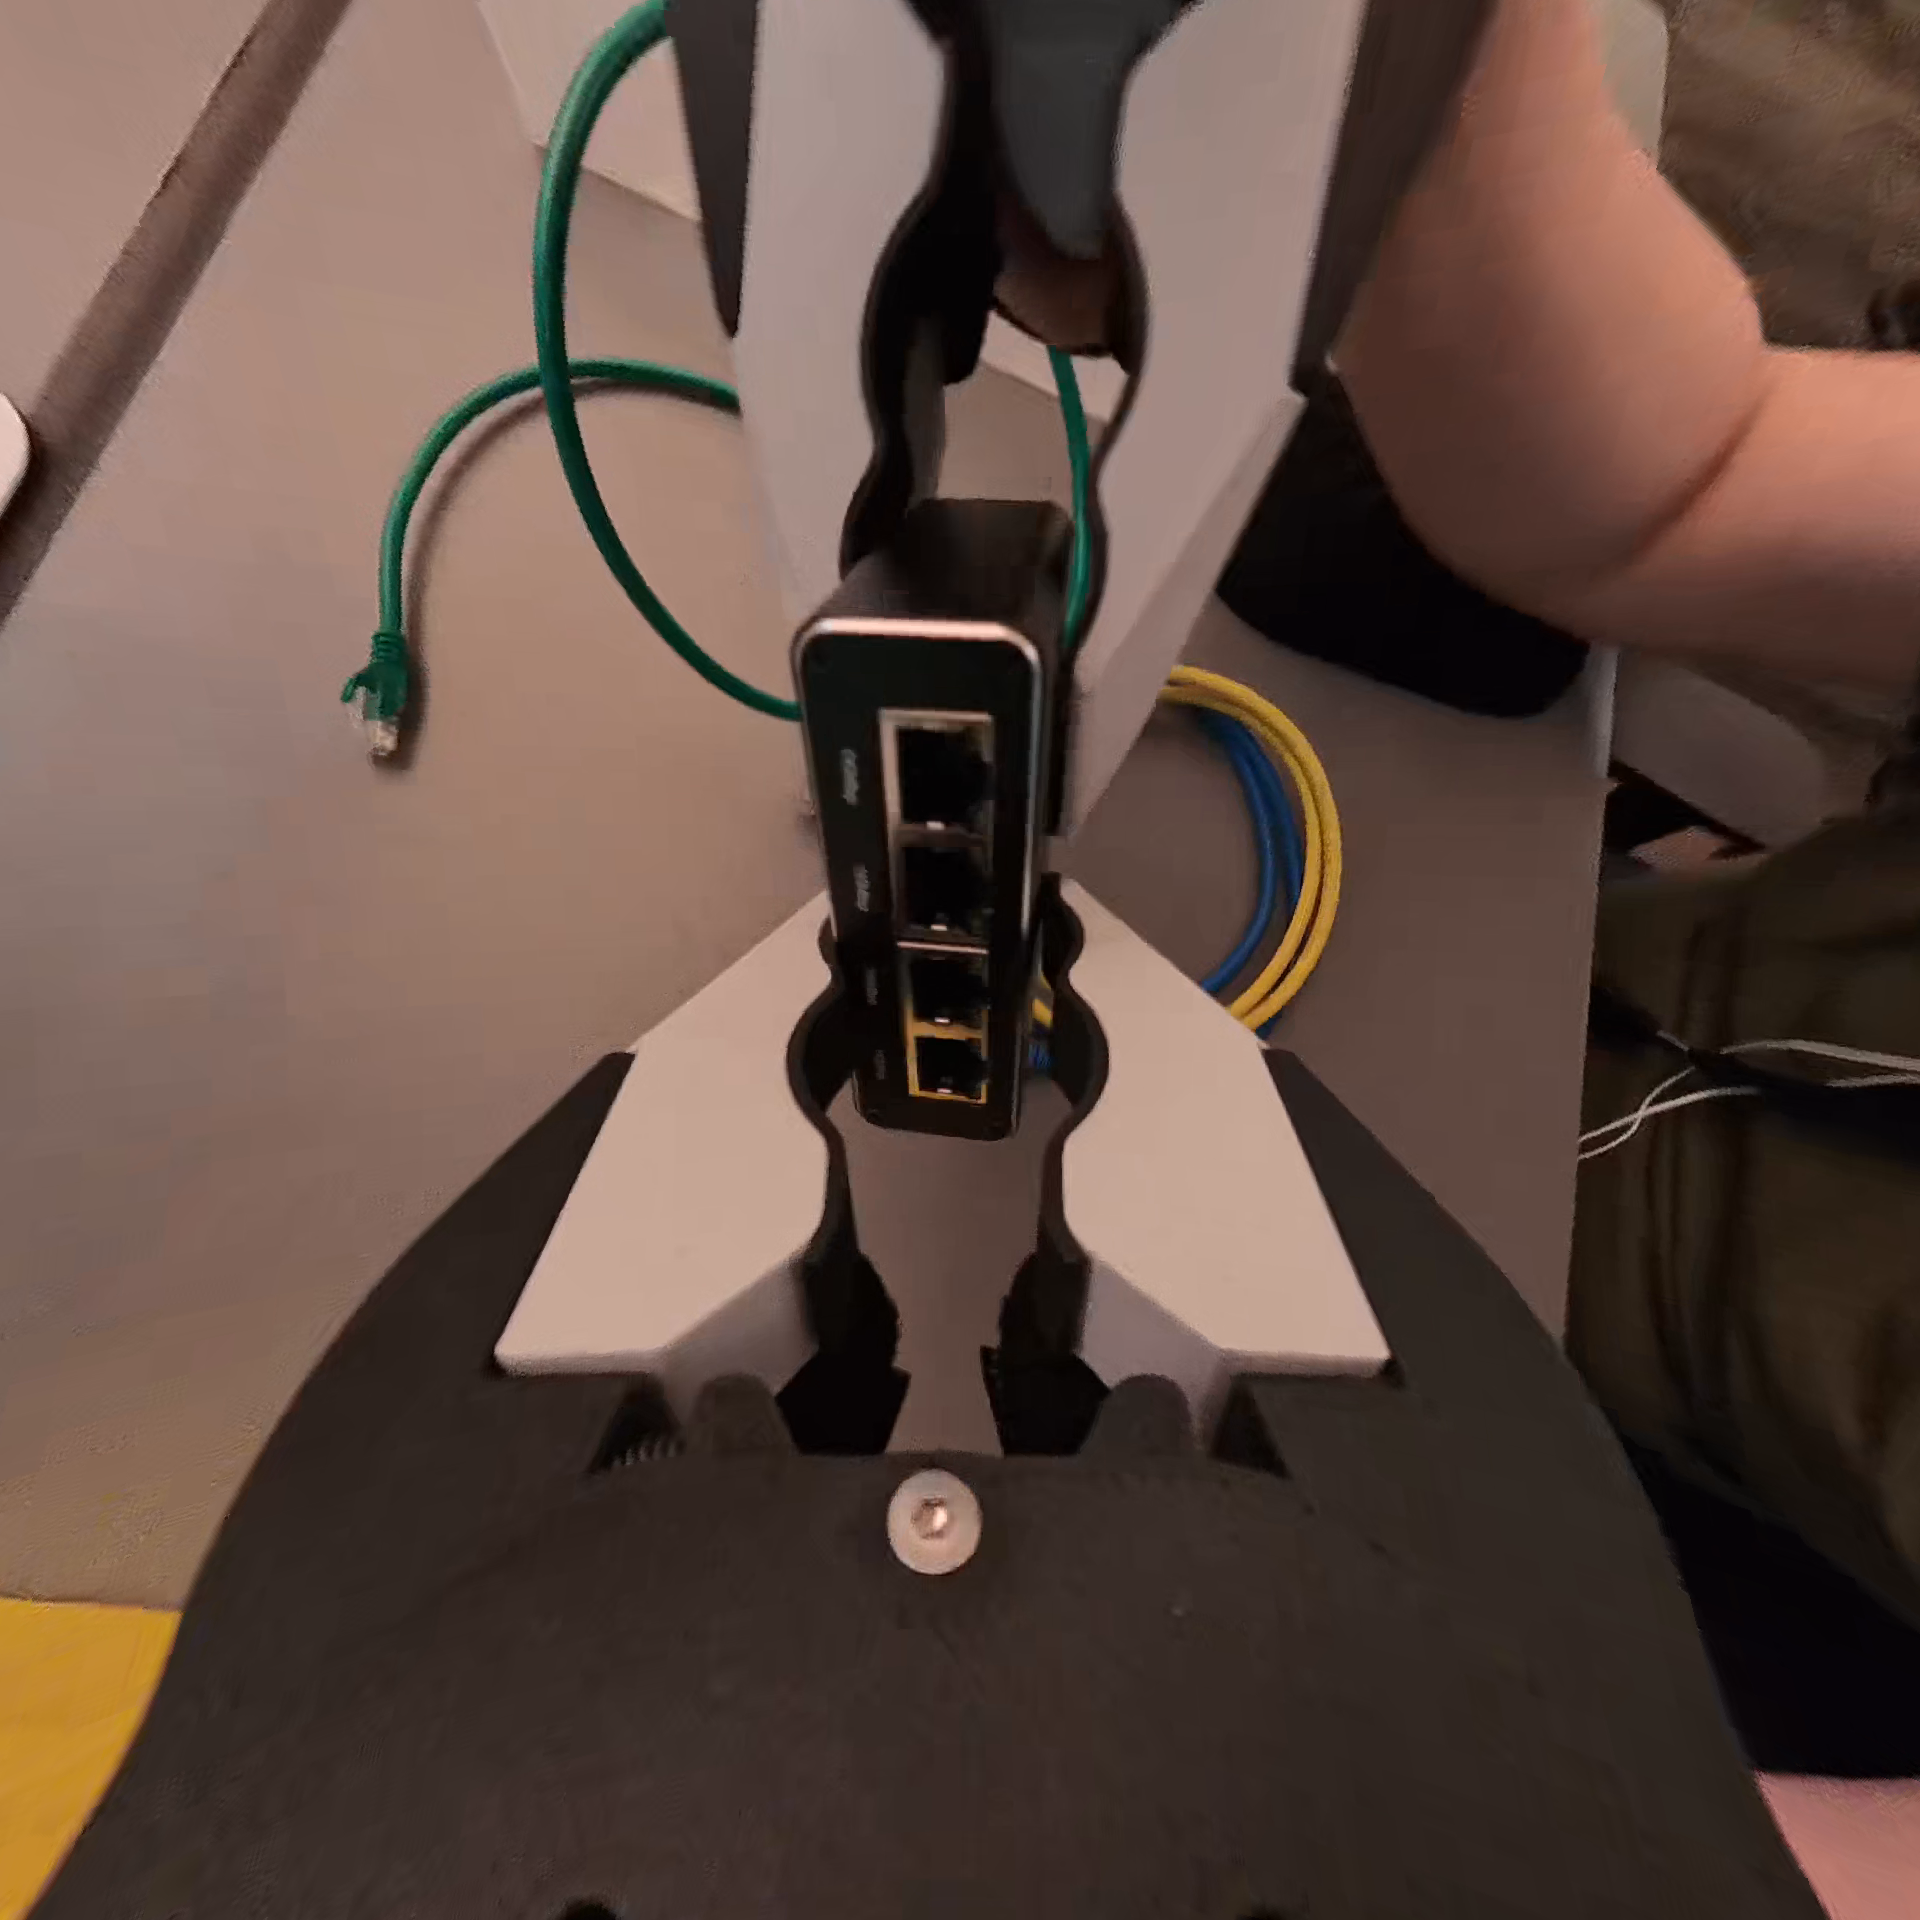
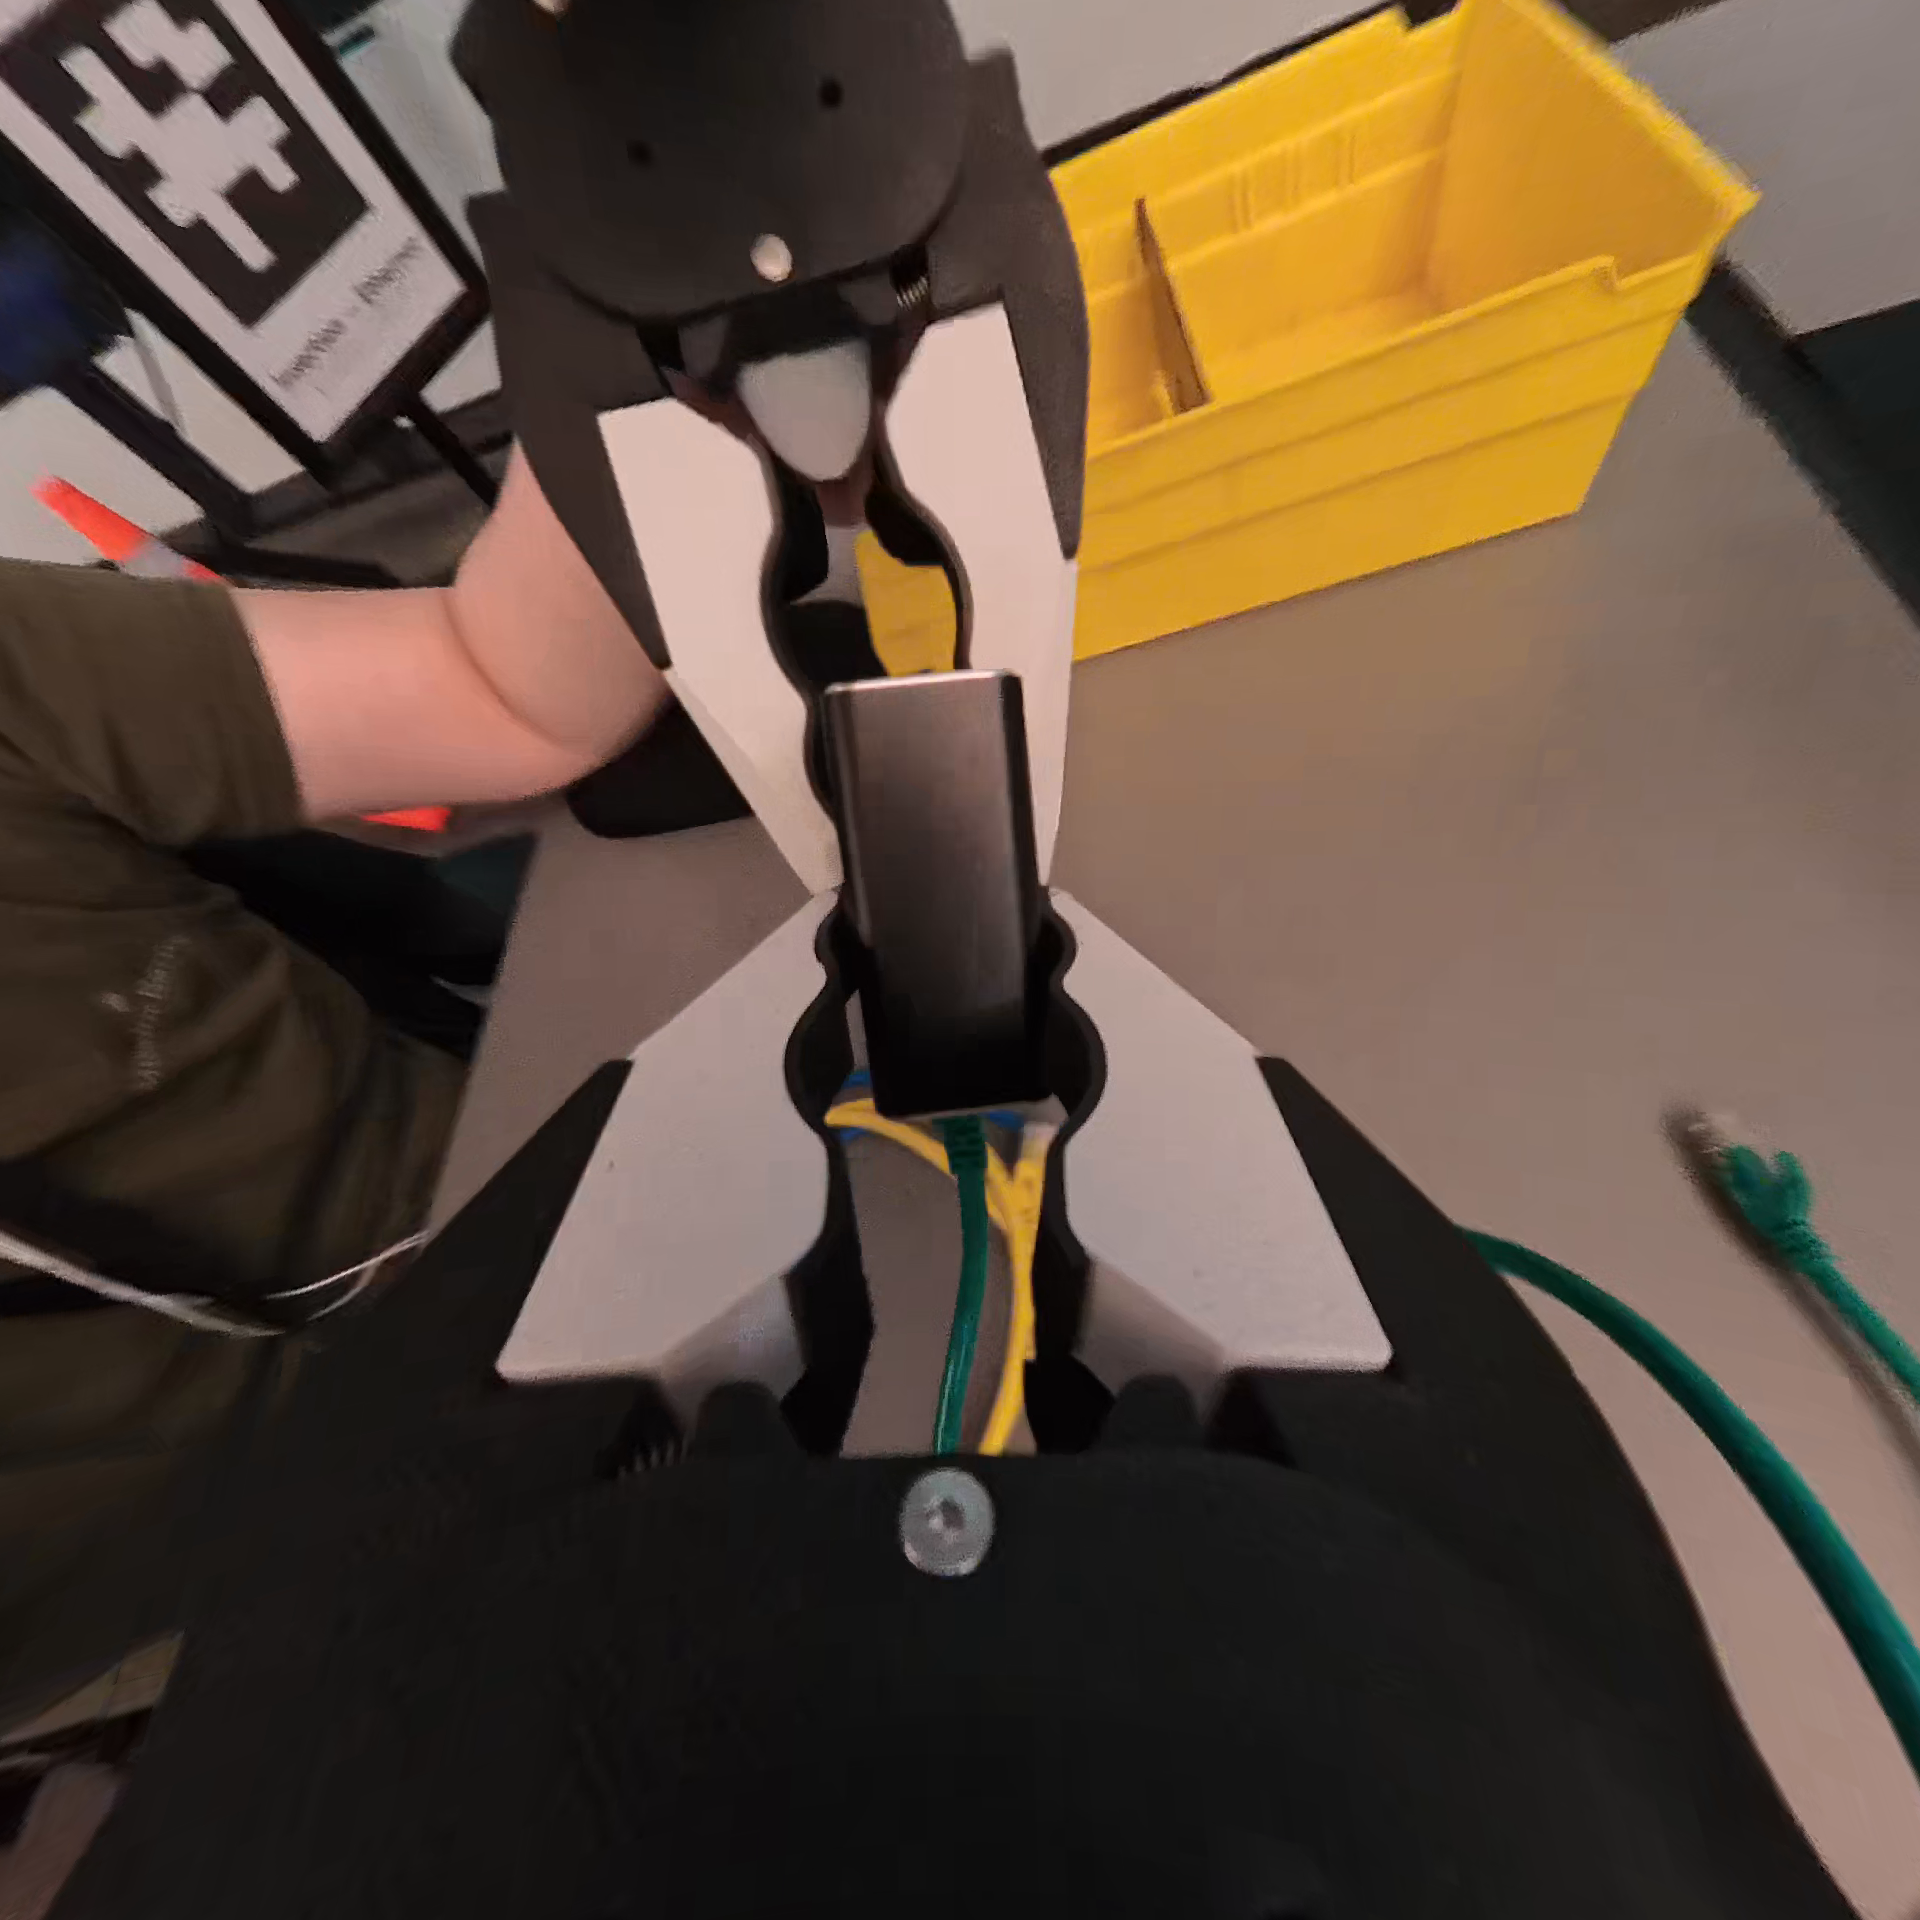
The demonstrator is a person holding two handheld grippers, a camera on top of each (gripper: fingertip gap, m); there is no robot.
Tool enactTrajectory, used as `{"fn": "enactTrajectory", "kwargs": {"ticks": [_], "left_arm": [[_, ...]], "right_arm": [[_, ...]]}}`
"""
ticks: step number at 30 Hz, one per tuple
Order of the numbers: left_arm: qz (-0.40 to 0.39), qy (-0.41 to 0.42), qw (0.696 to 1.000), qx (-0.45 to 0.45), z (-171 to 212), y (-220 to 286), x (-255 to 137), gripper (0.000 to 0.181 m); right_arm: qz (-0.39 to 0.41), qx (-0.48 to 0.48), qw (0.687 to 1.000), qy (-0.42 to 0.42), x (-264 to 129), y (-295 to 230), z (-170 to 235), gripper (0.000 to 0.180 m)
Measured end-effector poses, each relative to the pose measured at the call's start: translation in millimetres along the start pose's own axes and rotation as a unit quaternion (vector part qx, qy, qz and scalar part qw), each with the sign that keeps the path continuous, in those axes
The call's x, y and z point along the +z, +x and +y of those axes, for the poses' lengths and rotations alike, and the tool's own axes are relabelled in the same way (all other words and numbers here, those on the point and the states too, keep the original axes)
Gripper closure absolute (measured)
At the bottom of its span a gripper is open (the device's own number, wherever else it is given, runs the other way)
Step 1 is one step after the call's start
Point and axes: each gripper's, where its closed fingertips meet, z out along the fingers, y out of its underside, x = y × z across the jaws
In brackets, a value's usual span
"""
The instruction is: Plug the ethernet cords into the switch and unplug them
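Left gripper: pinching the near end of the small black metal network switch.
Right gripper: clamping its far end.
Long axis: running gripper to gripper.
Green ethernet cord's loose plug: lying off to the left.

1. The switch is sitting upright between the left gripper and the right gripper, both closing on it from opposite ends; its four ports are facing the left wrist camera unblocked.
2. The green cord is looping across the table left of the switch; its plug is lying in bare tabletop.
3. Yellow and blue cords are crowding the right side.
4. A yellow bin is blocking the table's far edge; a forearm is occupying the left.
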Motion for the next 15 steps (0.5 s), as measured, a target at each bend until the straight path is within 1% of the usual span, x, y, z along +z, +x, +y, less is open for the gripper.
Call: {"fn": "enactTrajectory", "kwargs": {"ticks": [1,2,3,4,6,7,8,9,11,13,15], "left_arm": [[0.009,0.012,1.0,-0.02,-2,-4,2,0.149],[0.026,0.03,0.998,-0.046,-5,-7,2,0.151],[0.047,0.049,0.995,-0.078,-9,-10,3,0.151],[0.064,0.065,0.99,-0.111,-12,-14,3,0.151],[0.07,0.081,0.981,-0.163,-12,-27,6,0.151],[0.061,0.088,0.978,-0.177,-11,-34,8,0.151],[0.055,0.091,0.977,-0.185,-10,-39,10,0.151],[0.051,0.091,0.976,-0.192,-9,-42,11,0.151],[0.044,0.106,0.972,-0.205,-10,-48,6,0.151],[0.046,0.149,0.96,-0.232,-16,-57,-8,0.151],[0.055,0.205,0.941,-0.262,-23,-65,-26,0.151]], "right_arm": [[0.02,-0.013,1.0,0.013,-2,5,-5,0.147],[0.053,-0.029,0.997,0.04,-6,13,-15,0.14],[0.103,-0.048,0.99,0.079,-15,25,-29,0.128],[0.147,-0.072,0.98,0.116,-26,31,-43,0.117],[0.21,-0.136,0.952,0.179,-46,25,-70,0.108],[0.235,-0.184,0.937,0.183,-49,15,-77,0.107],[0.261,-0.229,0.924,0.157,-45,8,-78,0.107],[0.289,-0.262,0.915,0.107,-38,5,-72,0.107],[0.323,-0.29,0.901,0.015,-23,3,-58,0.102],[0.333,-0.285,0.899,-0.02,-9,-2,-52,0.096],[0.359,-0.264,0.895,-0.026,3,1,-53,0.091]]}}
